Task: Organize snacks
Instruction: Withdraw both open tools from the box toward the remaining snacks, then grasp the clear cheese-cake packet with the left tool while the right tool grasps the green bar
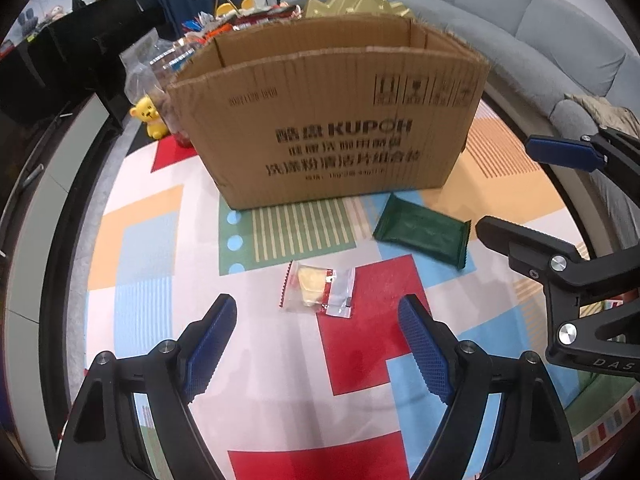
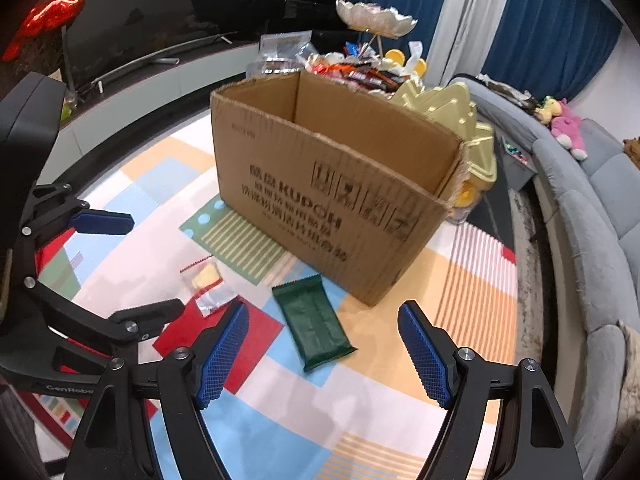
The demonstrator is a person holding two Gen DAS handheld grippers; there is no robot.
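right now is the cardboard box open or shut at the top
Open. The cardboard box stands upright with no flaps over its top; the right wrist view shows its bare inner walls. Its floor is hidden.

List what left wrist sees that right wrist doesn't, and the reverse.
Left wrist only: a yellow bear toy beside the cardboard box.

Right wrist only: a red balloon by the dark TV screen, and more of the box's inside.

Both: the box, the green snack bar and the clear snack packet on the patterned mat, the gold tray, the grey sofa, and both the left gripper and right gripper, open and empty.
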